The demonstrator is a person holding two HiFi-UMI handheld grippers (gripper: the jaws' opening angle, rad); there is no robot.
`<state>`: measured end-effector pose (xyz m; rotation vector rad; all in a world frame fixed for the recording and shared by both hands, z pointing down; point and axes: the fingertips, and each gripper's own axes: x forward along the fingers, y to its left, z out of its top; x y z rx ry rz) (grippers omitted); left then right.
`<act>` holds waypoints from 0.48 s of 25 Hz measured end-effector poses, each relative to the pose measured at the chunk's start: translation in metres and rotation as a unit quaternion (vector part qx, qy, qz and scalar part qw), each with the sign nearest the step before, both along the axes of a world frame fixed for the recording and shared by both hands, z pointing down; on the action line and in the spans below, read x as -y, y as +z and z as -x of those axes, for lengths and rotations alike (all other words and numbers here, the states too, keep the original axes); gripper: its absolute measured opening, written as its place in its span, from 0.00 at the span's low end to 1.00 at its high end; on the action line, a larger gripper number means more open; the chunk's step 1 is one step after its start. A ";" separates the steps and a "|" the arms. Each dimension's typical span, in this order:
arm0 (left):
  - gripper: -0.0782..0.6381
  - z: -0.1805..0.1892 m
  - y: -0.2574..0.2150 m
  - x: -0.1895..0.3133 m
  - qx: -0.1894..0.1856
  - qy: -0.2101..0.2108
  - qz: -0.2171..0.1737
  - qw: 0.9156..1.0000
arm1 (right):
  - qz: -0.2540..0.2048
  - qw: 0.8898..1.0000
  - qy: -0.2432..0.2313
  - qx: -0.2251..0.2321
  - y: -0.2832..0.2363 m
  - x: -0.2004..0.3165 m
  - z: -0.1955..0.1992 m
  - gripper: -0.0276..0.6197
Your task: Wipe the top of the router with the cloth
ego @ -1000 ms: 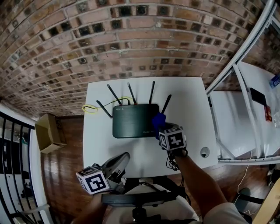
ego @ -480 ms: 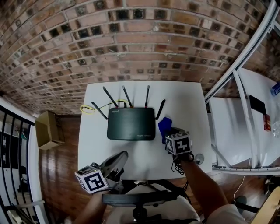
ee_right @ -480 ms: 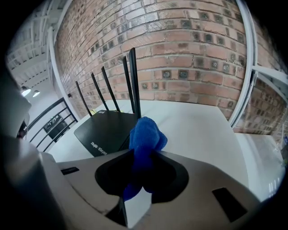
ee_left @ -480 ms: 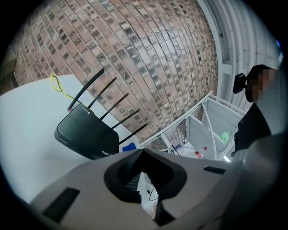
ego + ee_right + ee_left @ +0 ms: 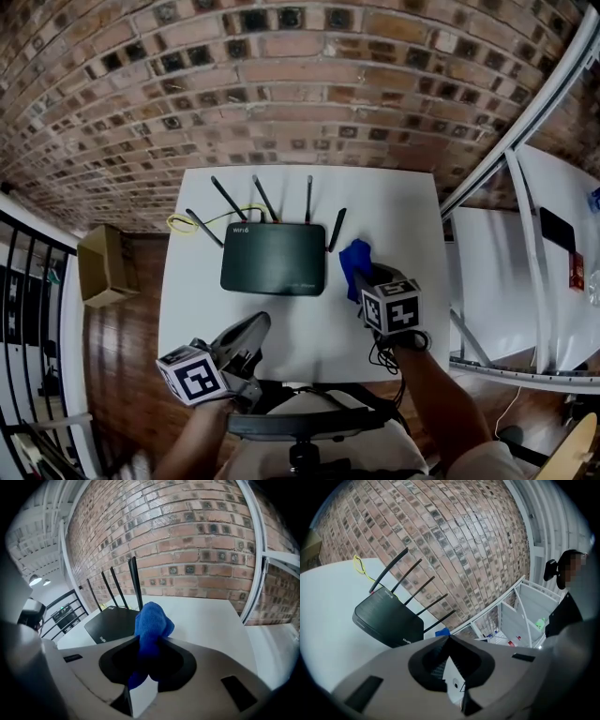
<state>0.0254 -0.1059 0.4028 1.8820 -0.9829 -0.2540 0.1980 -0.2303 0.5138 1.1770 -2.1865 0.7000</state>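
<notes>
The right gripper (image 5: 362, 277), jaws clamped on the blue cloth (image 5: 355, 254), had moved off the front right corner of the router (image 5: 273, 258). The cloth now hung just right of the router above the white counter (image 5: 394, 211). The left gripper (image 5: 251, 330) stayed low, jaws together, empty.

There's the router (image 5: 274, 259), a flat black box lying on the white table (image 5: 394, 202), top face up. Five thin black antennas fan out along its back edge, and there's small white lettering at its rear left corner. Just off its right side, beside the rightmost antenna, sits the cloth (image 5: 355, 255). It's bright blue, bunched into a soft wad and pinched between the jaws of the right gripper (image 5: 149, 641). Its rounded end pokes out past the tips, clear of the router's top.
</notes>
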 end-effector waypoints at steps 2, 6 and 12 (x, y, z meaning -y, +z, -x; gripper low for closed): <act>0.12 -0.003 0.001 -0.001 0.003 -0.002 0.003 1.000 | 0.003 1.000 -0.008 -0.007 0.006 0.001 -0.002 0.21; 0.12 -0.008 0.004 -0.002 0.009 -0.006 0.010 1.000 | 0.014 0.999 -0.029 -0.032 0.027 0.008 -0.004 0.21; 0.12 -0.009 0.007 -0.010 0.015 -0.018 0.024 0.999 | 0.014 0.993 -0.089 -0.075 0.052 0.011 0.012 0.21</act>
